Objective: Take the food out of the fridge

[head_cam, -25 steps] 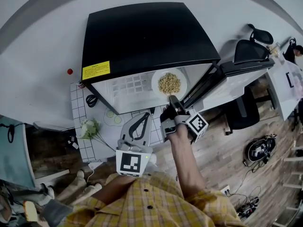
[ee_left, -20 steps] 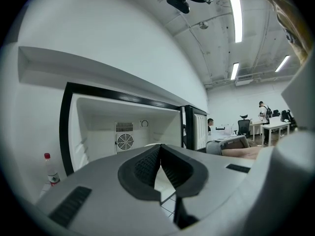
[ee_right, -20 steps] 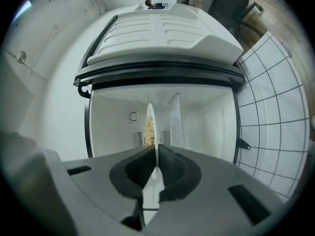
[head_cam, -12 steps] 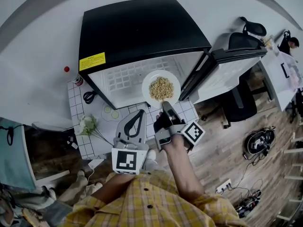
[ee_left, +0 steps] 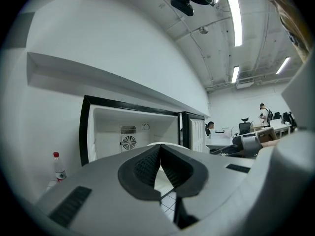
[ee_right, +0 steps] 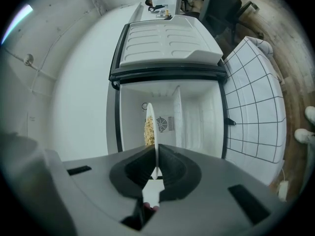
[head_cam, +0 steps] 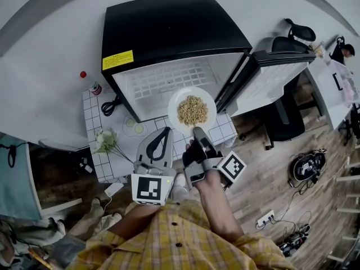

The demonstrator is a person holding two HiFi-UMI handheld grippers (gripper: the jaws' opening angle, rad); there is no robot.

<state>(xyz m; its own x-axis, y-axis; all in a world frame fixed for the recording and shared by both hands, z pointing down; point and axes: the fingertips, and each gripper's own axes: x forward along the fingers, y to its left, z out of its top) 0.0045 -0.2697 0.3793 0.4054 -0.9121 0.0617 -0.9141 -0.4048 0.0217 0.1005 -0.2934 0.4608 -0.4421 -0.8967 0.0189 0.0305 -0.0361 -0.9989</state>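
- White wall fills head view from 9 to 1 o'clock. In left gripper view a ledge runs along it.
- Wood plank floor at 3–5 o'clock.
- White tiled patch w/ dark grid lines, approx. 9 o'clock, near centre.
- Black office chair at 2 o'clock; white table near it, at 3.
- Bare ceiling; tube lights are on.
- Power strip & cables on floor at 4–5 o'clock.

our head cam looking steeply down on the open fridge, cam on our left gripper level, facing into it from nearby, cam on our right gripper rolled sideways, nearer, all three sharing the fridge's white inside and the plate
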